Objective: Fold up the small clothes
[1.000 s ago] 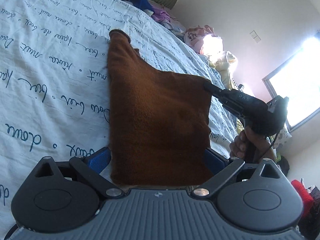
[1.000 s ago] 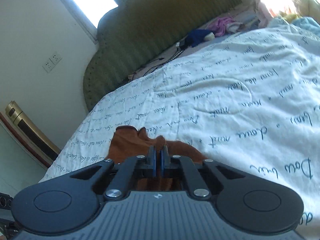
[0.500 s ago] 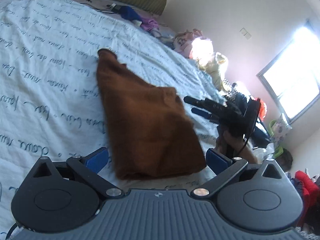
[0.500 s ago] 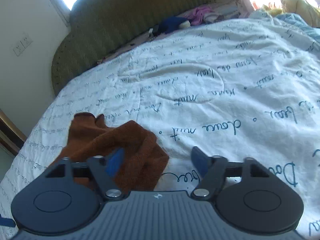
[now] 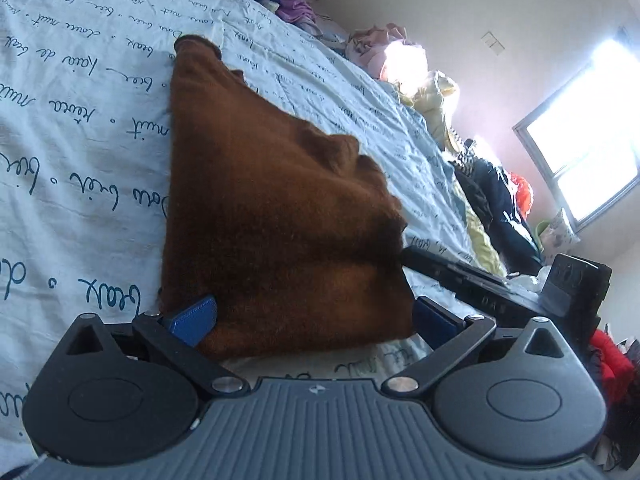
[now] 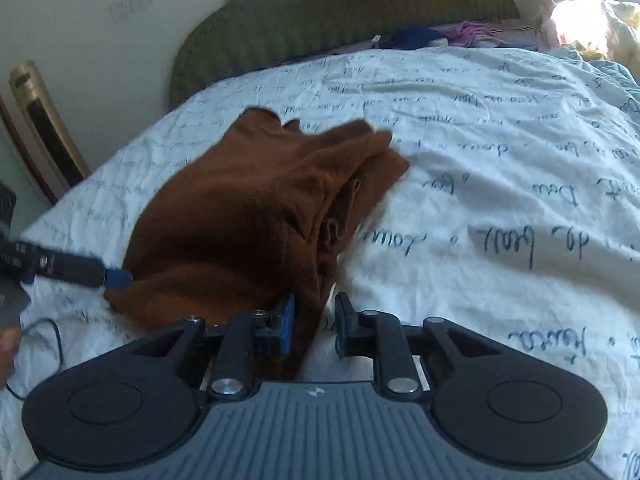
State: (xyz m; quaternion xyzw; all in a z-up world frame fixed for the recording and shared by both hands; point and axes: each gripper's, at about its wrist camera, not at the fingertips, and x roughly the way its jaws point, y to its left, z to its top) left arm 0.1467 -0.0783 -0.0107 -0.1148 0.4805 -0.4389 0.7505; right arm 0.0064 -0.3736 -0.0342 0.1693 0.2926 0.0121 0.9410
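Note:
A brown fuzzy garment (image 5: 276,216) lies partly folded on the white bedspread with blue script (image 5: 72,128). My left gripper (image 5: 312,316) is open, its jaws wide on either side of the garment's near edge. In the right wrist view the garment (image 6: 256,216) lies bunched, with a fold hanging between my right gripper's (image 6: 314,320) jaws, which stand a little apart. The left gripper's finger (image 6: 116,278) shows at the garment's left edge. The right gripper's finger (image 5: 452,272) shows at the garment's right corner in the left wrist view.
A green headboard (image 6: 344,8) stands at the head of the bed. Loose clothes (image 5: 432,92) are piled along the far side of the bed, with dark and red clothes (image 5: 508,208) by the window. A gold-framed object (image 6: 44,120) leans on the wall.
The right gripper let go of the garment's corner, opened wide, then came back to the garment's edge with its jaws narrowed. The garment dropped flatter onto the bed. The left gripper stayed open.

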